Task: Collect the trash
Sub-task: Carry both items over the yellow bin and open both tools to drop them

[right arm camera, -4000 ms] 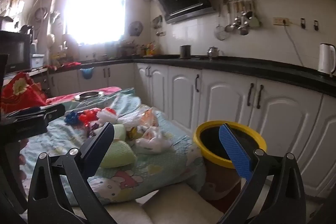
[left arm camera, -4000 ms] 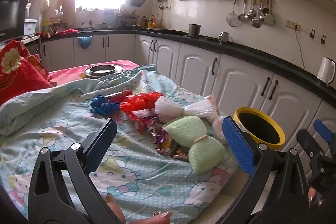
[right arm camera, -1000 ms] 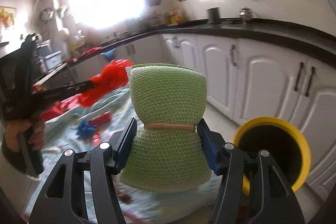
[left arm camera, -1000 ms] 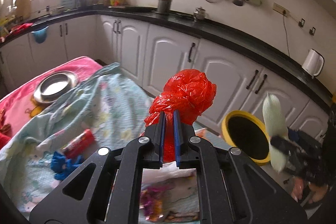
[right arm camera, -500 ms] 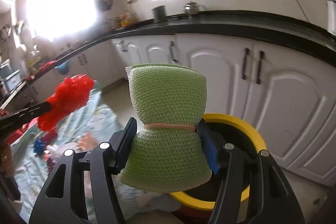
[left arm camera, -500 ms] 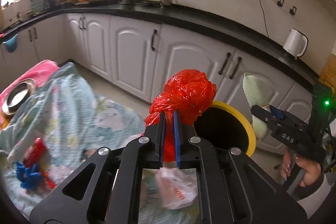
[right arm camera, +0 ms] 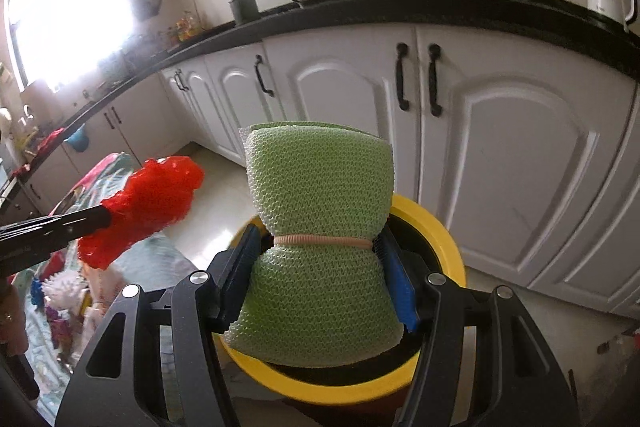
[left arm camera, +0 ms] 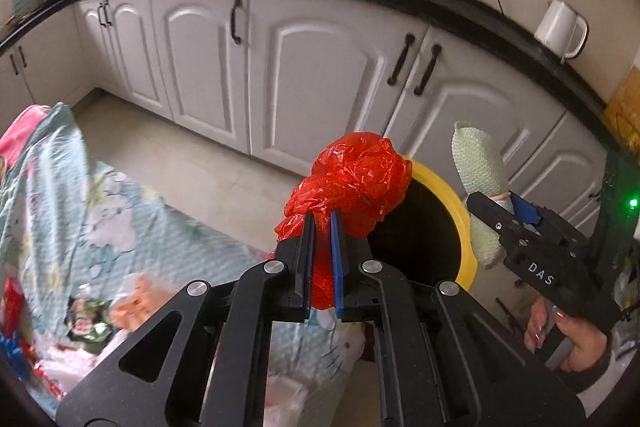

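Both claws loaded: left gripper (left arm camera: 322,217) clamped on red plastic bag (left arm camera: 352,179); right gripper (right arm camera: 318,247) clamped on green sponge (right arm camera: 316,227), above yellow-rimmed bin (right arm camera: 448,243).

One red bag (left arm camera: 356,183); one green sponge (right arm camera: 320,239); one bin (right arm camera: 448,247).

Red bag (left arm camera: 356,179) and sponge (right arm camera: 320,227) now reach bin (right arm camera: 440,227).

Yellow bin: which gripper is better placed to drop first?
Right. The right gripper holds the green sponge directly over the yellow bin opening. The left gripper holds the red plastic bag at the rim, still partly over the bedsheet.
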The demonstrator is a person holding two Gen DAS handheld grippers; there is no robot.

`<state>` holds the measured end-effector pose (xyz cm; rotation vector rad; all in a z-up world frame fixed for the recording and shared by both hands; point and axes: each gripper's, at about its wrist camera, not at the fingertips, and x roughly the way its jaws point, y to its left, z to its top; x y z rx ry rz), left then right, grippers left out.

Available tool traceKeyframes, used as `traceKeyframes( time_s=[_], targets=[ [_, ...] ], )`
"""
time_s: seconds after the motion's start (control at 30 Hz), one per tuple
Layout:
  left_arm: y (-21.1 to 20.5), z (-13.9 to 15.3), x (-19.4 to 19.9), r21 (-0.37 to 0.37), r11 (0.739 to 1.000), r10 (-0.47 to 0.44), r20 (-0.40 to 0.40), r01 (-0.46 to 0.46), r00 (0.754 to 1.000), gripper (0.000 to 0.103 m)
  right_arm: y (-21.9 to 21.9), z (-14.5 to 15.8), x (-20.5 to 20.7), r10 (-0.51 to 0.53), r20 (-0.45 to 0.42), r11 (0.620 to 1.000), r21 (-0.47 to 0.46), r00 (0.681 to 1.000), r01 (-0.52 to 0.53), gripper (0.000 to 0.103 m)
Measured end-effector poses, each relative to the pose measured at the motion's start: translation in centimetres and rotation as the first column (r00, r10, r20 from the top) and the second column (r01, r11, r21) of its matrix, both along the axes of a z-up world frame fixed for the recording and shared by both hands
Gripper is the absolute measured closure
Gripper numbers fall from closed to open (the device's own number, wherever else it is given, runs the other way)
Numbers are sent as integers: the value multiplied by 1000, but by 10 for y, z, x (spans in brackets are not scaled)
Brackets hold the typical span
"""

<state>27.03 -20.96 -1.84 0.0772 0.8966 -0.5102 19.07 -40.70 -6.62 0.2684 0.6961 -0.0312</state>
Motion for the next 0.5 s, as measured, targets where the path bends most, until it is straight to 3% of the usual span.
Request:
traceKeyframes(
  time_s=[0.5],
  targets=[
    [-57,-45,26,113,992,-51,-111,64,992,99,-17,-44,9,8,-94,999,48,996,-4,45]
  ],
)
